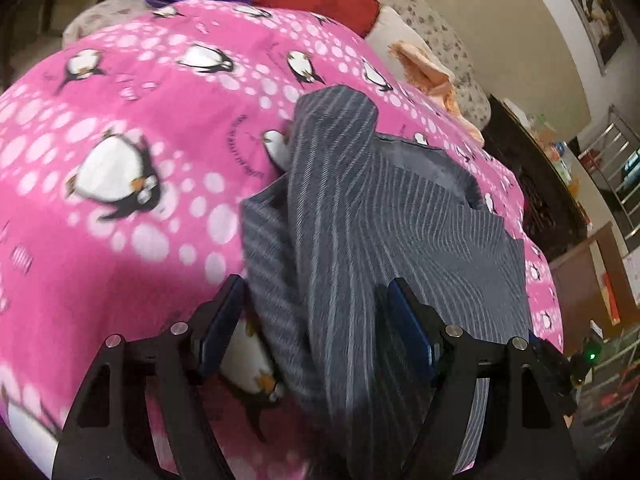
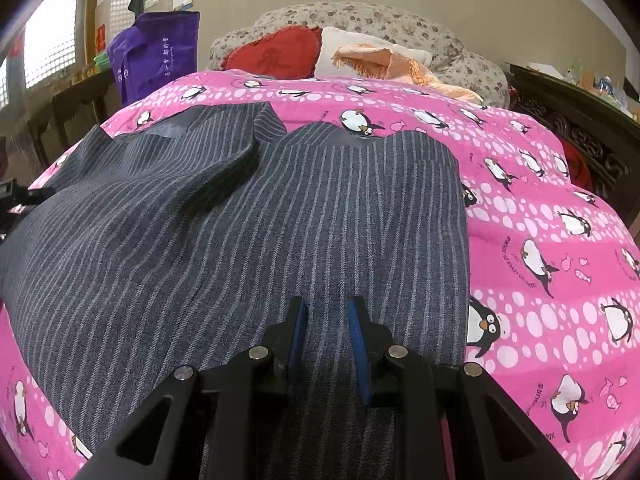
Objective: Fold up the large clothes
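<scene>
A dark grey pinstriped garment (image 2: pixel 200 240) lies spread on a pink penguin-print quilt (image 2: pixel 540 200), with one part folded over at the upper left. My right gripper (image 2: pixel 327 302) hovers low over the garment's near middle. Its jaws stand only a little apart, and flat striped cloth shows through the gap. In the left wrist view the garment (image 1: pixel 360 200) runs as a bunched ridge away from me. My left gripper (image 1: pixel 316 284) is open wide and straddles that ridge. Its blue pads (image 1: pixel 218 328) stand clear of the cloth on both sides.
At the bed's head lie a red heart cushion (image 2: pixel 276 52), a white pillow with a peach scarf (image 2: pixel 384 60) and a floral bolster (image 2: pixel 360 16). A purple bag (image 2: pixel 156 52) stands back left. Dark carved furniture (image 2: pixel 580 120) borders the right side.
</scene>
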